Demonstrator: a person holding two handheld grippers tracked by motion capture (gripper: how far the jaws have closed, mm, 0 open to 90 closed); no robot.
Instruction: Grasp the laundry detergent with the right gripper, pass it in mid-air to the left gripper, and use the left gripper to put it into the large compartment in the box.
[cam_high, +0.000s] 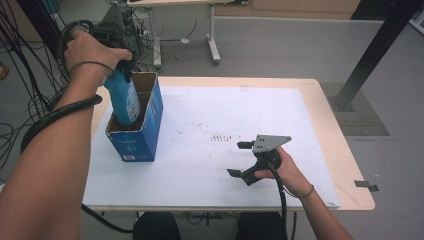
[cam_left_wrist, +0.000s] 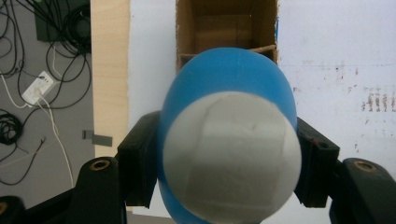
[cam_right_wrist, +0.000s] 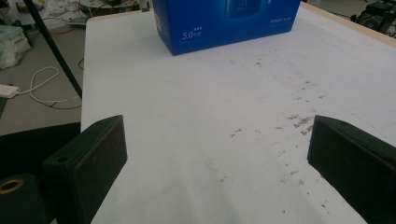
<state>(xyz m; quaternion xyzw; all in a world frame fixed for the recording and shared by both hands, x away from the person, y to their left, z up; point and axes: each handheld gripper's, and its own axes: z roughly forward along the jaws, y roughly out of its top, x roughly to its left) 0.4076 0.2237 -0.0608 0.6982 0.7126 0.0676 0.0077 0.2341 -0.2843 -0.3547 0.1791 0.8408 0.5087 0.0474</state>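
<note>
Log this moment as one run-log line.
left gripper: shut on blue bottle, its bottom inside open blue box | right gripper: open, empty, over white mat

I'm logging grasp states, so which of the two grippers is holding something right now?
The left gripper, shut on the blue bottle over the open blue box. The right gripper is open above the white mat.

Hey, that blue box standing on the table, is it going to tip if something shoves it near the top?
Probably yes. The blue box stands tall on a narrow base, so a high shove would likely topple it. It looks like thin cardboard with its top open, so probably light and apt to slide or dent. The blue bottle, held by the left tongs, is partly inside it.
</note>
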